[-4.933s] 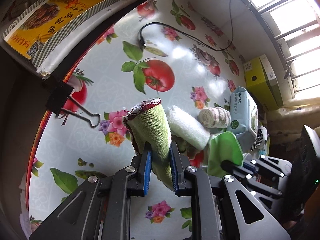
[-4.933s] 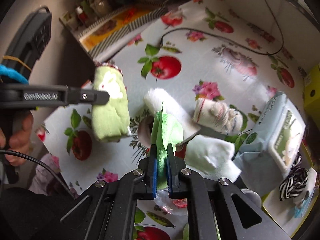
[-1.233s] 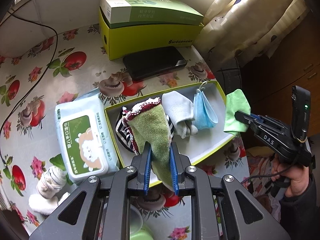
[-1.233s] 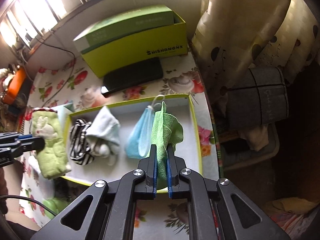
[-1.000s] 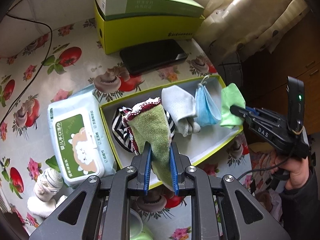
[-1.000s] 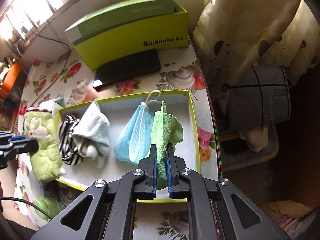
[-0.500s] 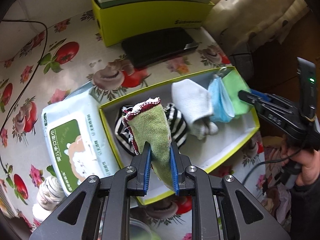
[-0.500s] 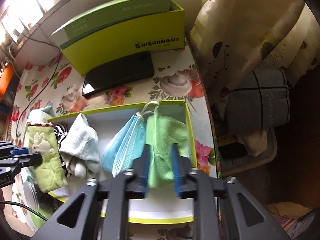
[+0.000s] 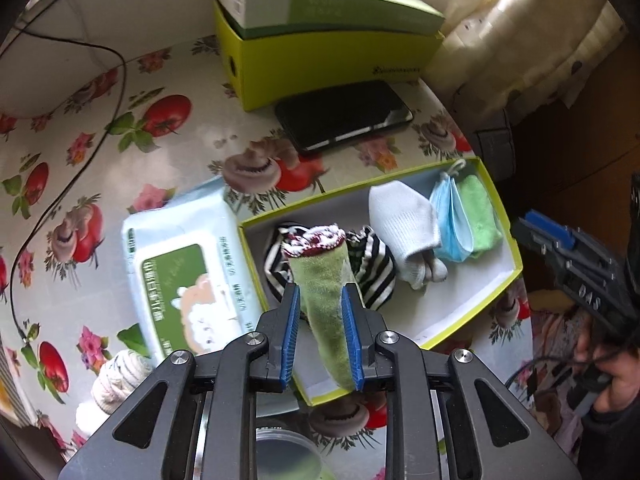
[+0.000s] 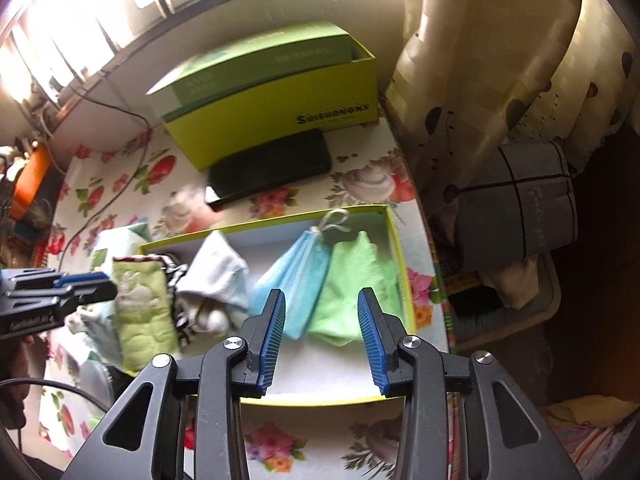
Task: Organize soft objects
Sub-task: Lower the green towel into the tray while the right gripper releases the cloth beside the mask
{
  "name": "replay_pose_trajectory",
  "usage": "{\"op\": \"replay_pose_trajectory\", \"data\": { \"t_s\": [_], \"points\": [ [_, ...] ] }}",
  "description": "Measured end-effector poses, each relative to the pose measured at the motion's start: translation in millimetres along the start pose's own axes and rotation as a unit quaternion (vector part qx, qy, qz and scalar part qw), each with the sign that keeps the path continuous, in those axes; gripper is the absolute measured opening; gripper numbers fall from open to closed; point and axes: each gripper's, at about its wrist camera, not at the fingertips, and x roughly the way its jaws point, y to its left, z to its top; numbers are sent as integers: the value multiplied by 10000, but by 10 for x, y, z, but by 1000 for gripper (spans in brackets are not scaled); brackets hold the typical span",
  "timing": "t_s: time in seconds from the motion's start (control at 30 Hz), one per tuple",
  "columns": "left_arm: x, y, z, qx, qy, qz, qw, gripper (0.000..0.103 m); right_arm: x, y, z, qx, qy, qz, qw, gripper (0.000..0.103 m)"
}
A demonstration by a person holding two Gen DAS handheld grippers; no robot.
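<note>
While my right gripper [image 10: 320,336] is hanging over the shallow yellow-rimmed cardboard tray [image 10: 394,236], its blue-padded jaws are standing apart with nothing between them; they have just been opening. A second ago they were clamped on the bright green microfibre cloth [image 10: 356,292]. That cloth is now lying inside the tray at its right end, touching the pale blue pleated face mask [image 10: 296,280] on its left.

My left gripper [image 9: 320,332] is holding the light green quilted cloth with the dark red crocheted edge [image 9: 320,280] over the left end of the tray [image 9: 498,200]. Its jaws have just been opening too: the gap is wider than half a second ago, yet the cloth is still hanging upright between the pads. I cannot tell whether both pads are still pressing on it.

Below that cloth, a black-and-white striped fabric piece [image 9: 372,268] is lying in the tray, and a white knitted sock [image 9: 404,220] is resting between it and the mask [image 9: 450,220]. Left of the tray, a pale blue pack of wet wipes with a green label [image 9: 180,264] is sitting on the fruit-patterned oilcloth [image 9: 120,140], touching the tray's wall. Behind the tray, a black smartphone [image 9: 344,116] is lying in front of a lime-green cardboard box [image 9: 320,40].
</note>
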Motion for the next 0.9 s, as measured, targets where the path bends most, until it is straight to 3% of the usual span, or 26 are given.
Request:
{"op": "replay_pose_trajectory", "data": {
  "t_s": [0.17,0.33,0.5,0.73,0.9],
  "points": [
    [-70,32,-50,-34,-95,6,9999,22,-47,178,-102,-80,60,322,9994,36],
    [-120,-149,-77,241,-212,-345,9989,22,-47,305,-217,-125,164,437,9988,36],
    [232,-131,-77,270,213,-21,9994,22,-73,356,-264,-131,203,467,9986,36],
    [305,-29,-33,261,185,84,9995,22,-92,413,-270,-133,229,510,9983,36],
    [85,-77,-75,240,-9,19,9997,22,-199,500,-234,-189,131,576,9981,36]
  ]
}}
